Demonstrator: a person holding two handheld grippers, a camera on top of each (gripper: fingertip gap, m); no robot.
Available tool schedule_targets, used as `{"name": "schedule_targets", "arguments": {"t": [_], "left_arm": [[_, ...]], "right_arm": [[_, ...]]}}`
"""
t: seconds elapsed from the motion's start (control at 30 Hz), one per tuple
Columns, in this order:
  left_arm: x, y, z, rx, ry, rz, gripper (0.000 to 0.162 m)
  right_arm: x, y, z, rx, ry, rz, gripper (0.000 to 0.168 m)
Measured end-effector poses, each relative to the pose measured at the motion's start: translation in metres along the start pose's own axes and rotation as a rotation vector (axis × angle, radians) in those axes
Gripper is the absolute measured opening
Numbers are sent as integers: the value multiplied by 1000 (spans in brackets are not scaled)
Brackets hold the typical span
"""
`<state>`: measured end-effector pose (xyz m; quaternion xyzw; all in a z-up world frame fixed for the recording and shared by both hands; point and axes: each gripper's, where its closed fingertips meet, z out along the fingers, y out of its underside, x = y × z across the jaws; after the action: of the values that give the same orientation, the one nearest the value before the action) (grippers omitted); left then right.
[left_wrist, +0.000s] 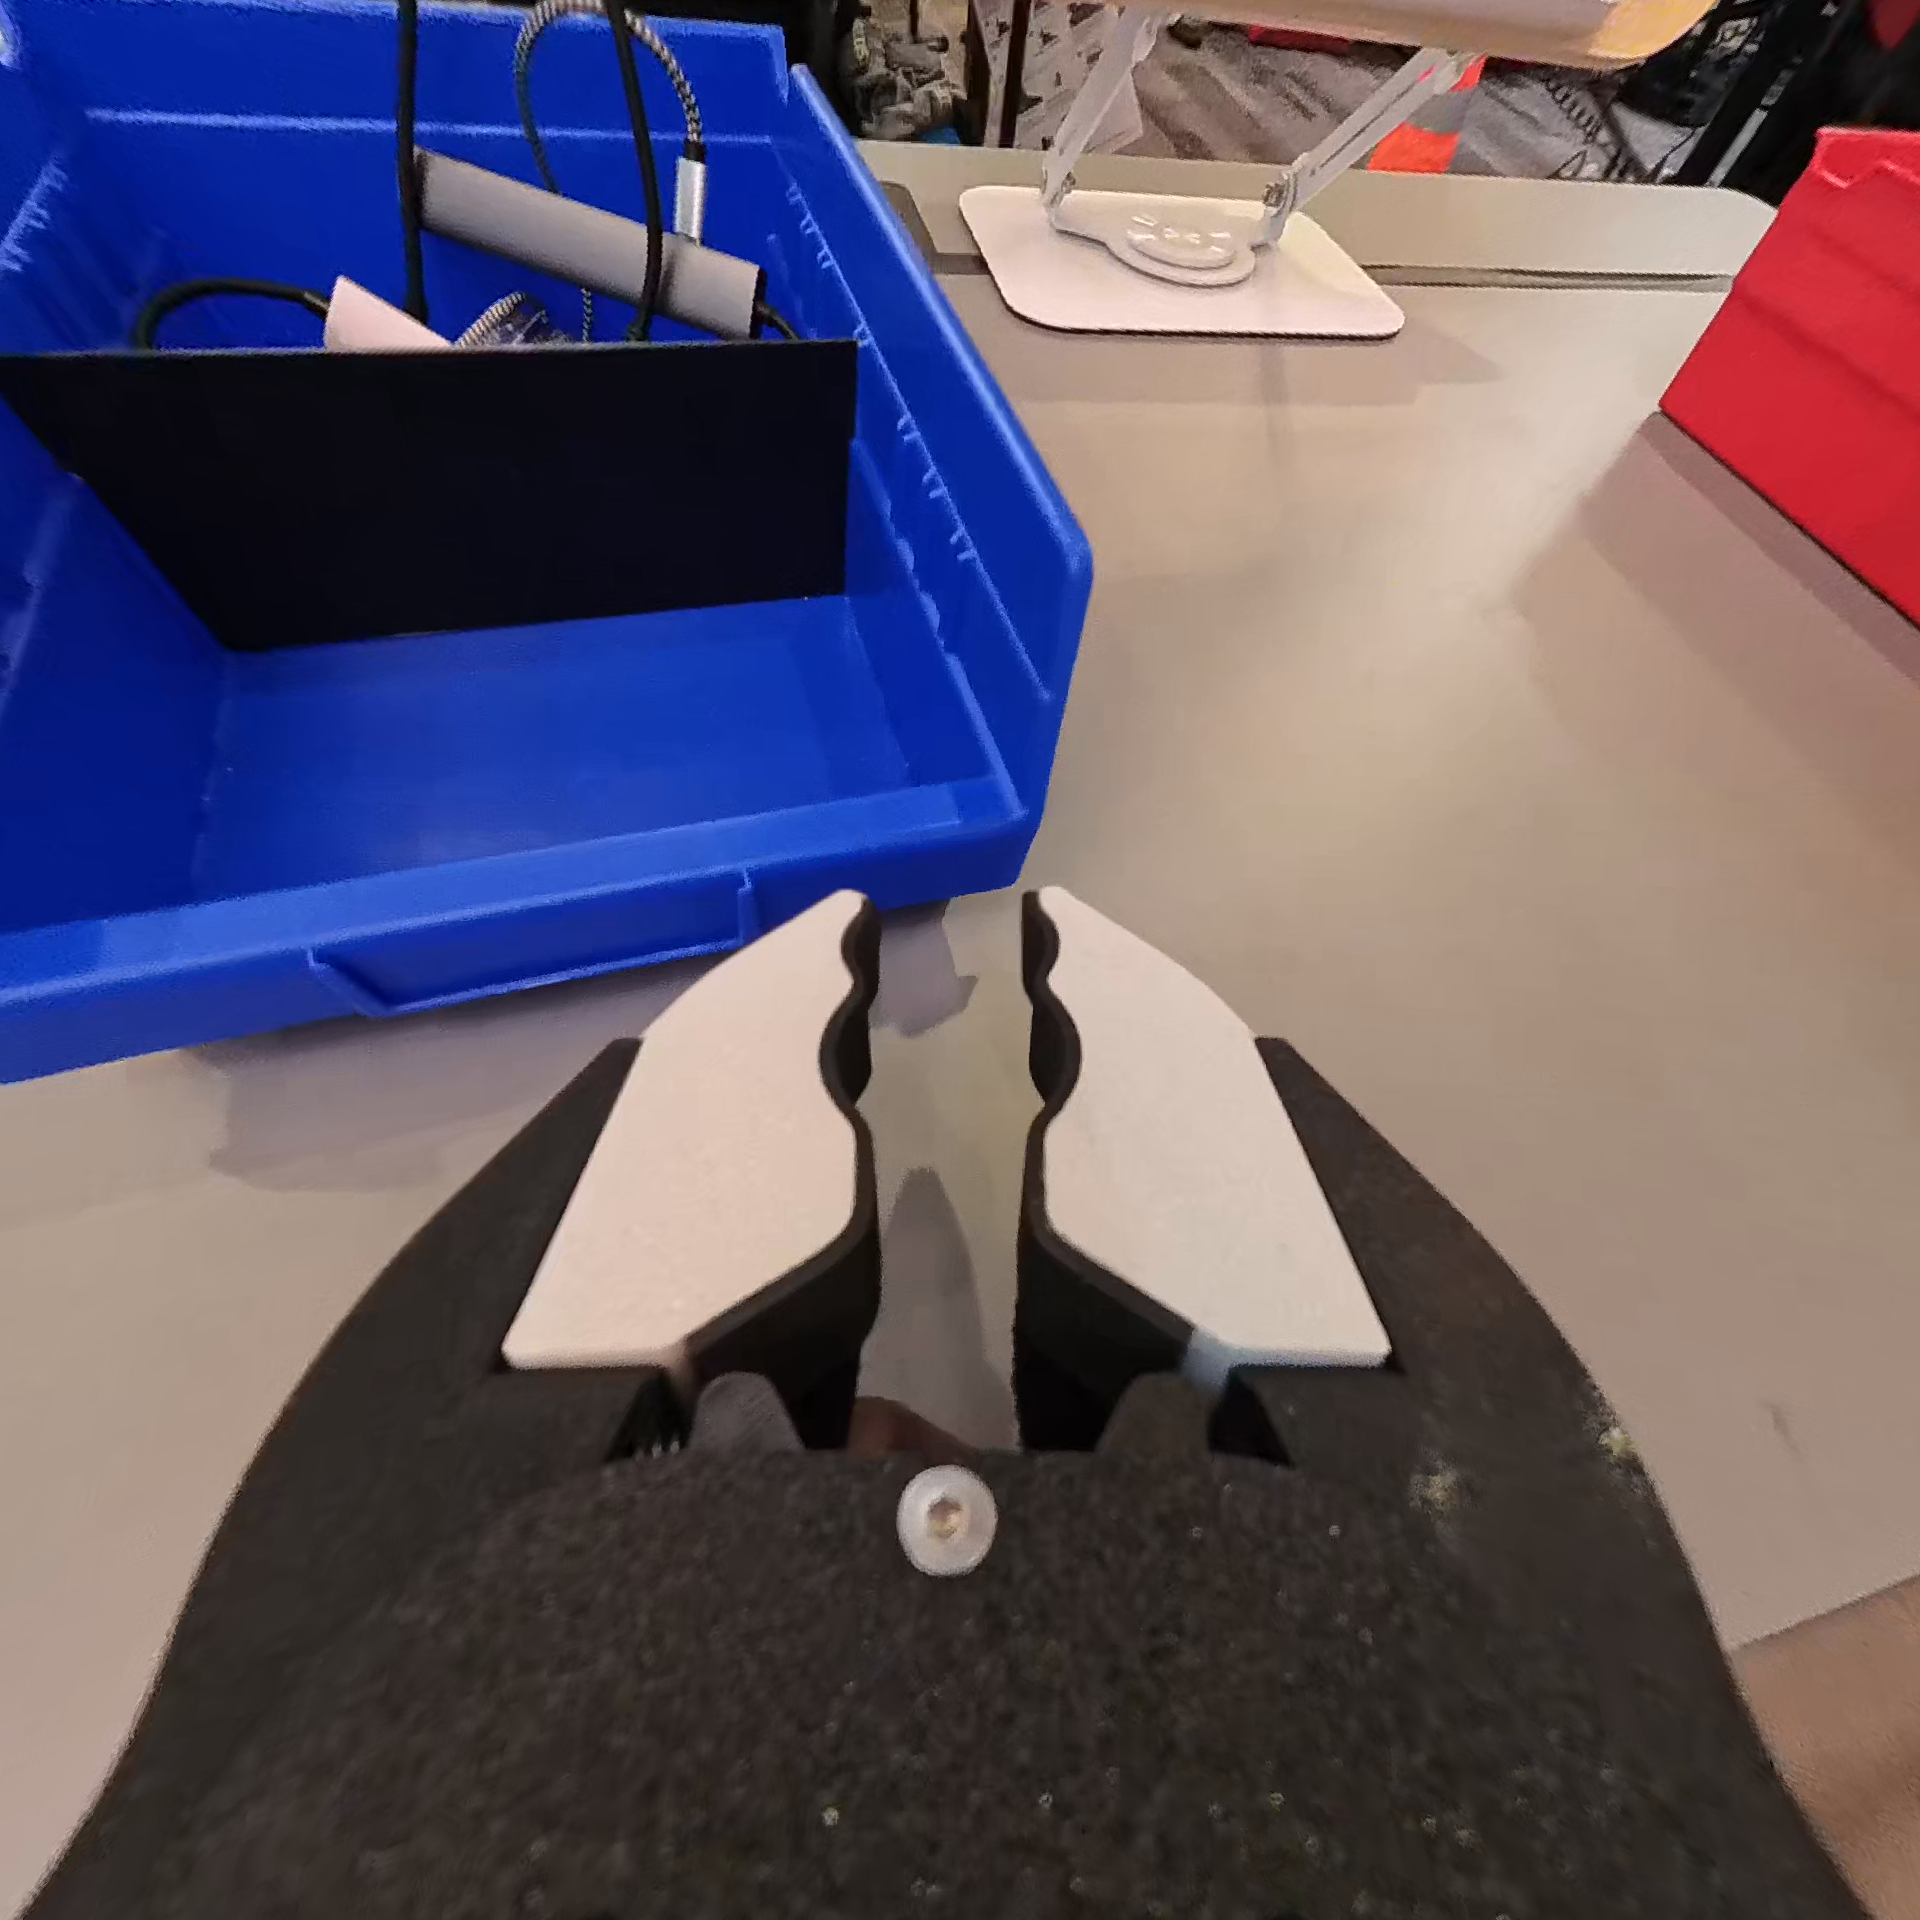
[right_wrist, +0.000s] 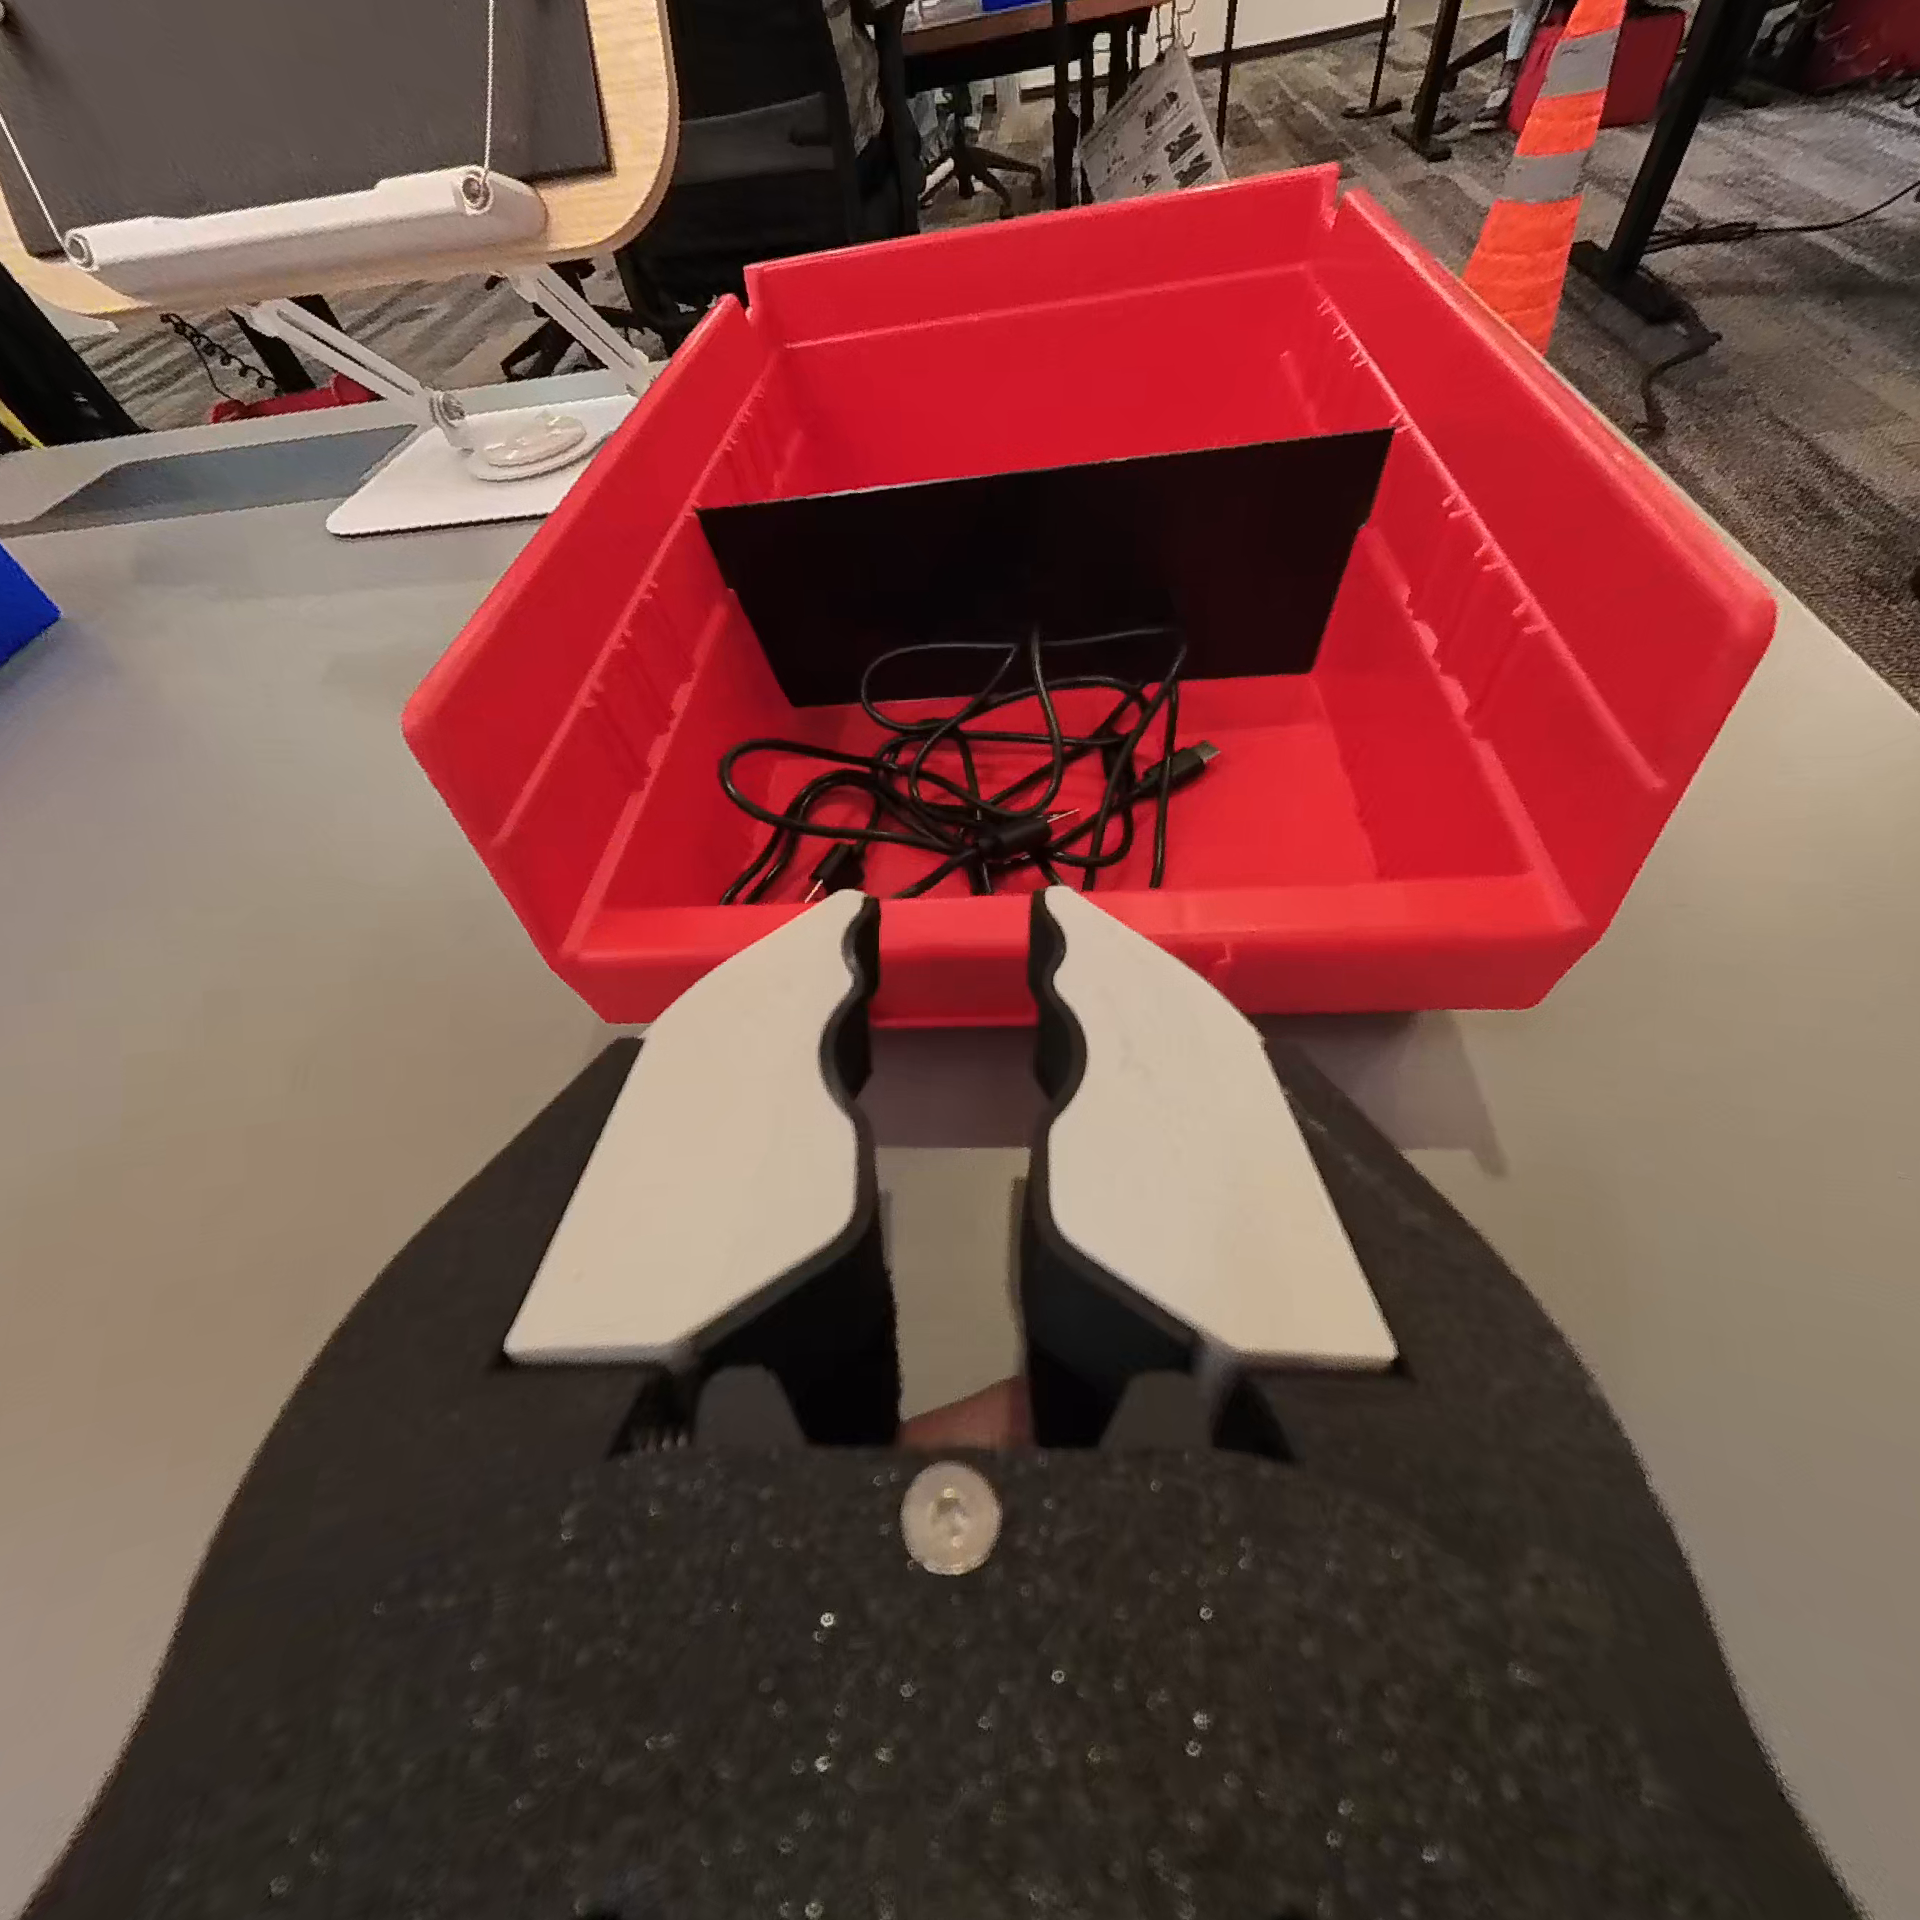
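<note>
Our left gripper (left_wrist: 951, 914) hangs released and empty over the grey counter (left_wrist: 1403, 831), the blue plastic bin (left_wrist: 540, 862) at ten o'clock holding braided cables (left_wrist: 582, 135) behind its black divider (left_wrist: 447, 488). Our right gripper (right_wrist: 954, 920), likewise parted and empty, faces the red plastic bin (right_wrist: 1403, 966), a tangled black cable (right_wrist: 966, 790) at twelve o'clock in its near compartment.

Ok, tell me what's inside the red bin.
The red bin has a black divider across it. The near compartment holds a tangle of black cables. The far compartment shows only bare red wall; its floor is hidden behind the divider.
</note>
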<state>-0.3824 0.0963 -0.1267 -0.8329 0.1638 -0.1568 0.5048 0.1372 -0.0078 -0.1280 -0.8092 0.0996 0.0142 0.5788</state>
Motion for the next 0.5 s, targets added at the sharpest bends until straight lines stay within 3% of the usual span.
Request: {"name": "schedule_targets", "arguments": {"t": [0.13, 0.27, 0.37, 0.5], "left_arm": [[27, -35, -17, 76, 298, 47, 25], [20, -75, -26, -21, 535, 378, 25], [-15, -103, 3, -130, 554, 651, 25], [-74, -127, 71, -380, 532, 787, 30]], "right_arm": [[2, 0, 0, 0, -1, 1, 26], [2, 0, -1, 1, -23, 28, 26], [0, 1, -1, -2, -45, 55, 26], [0, 0, 2, -1, -64, 52, 26]]}}
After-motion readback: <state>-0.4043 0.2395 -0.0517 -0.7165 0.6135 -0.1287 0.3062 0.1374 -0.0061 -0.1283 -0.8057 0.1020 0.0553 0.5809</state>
